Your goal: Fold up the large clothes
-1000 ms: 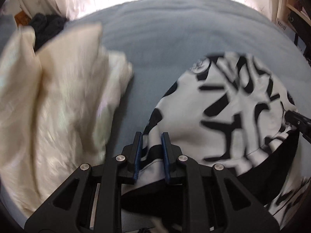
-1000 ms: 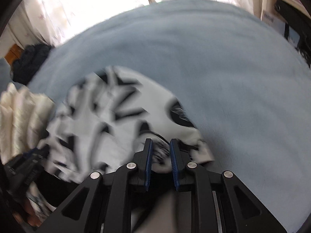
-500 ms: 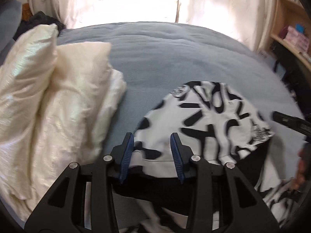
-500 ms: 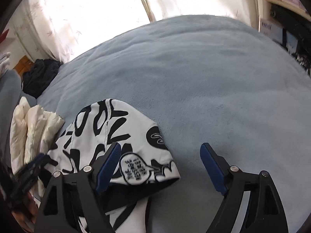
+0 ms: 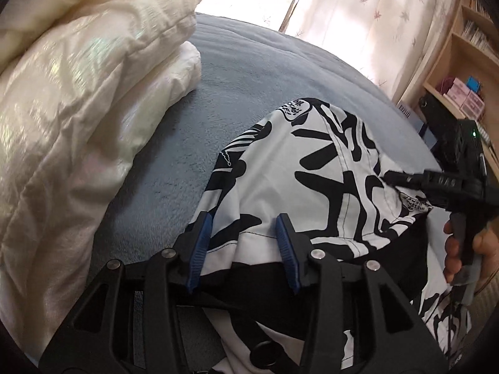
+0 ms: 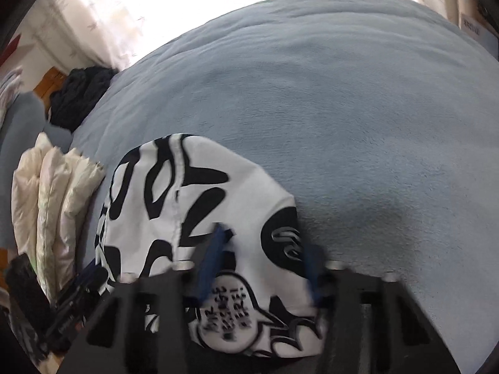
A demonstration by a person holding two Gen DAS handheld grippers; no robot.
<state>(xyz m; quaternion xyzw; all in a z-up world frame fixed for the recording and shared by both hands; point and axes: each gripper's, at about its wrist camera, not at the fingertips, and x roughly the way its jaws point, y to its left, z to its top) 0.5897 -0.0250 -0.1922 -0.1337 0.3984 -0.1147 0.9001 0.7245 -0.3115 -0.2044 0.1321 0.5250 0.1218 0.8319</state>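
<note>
The white garment with bold black lettering [image 5: 312, 187] is lying folded over on the blue fleece bed cover [image 5: 249, 71], right of the cream quilted bedding [image 5: 78, 109]. The left tongs [image 5: 243, 243] are opening, straddling its near edge without pinching, apparently releasing the fold. The right tongs [image 6: 262, 268] are closing over its right corner, probably regripping.

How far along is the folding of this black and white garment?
One fold looks done: the garment lies doubled on the blue blanket. Left gripper is opening, right gripper closing, both straddling its near edge. Further folds and a final tidy remain.
</note>
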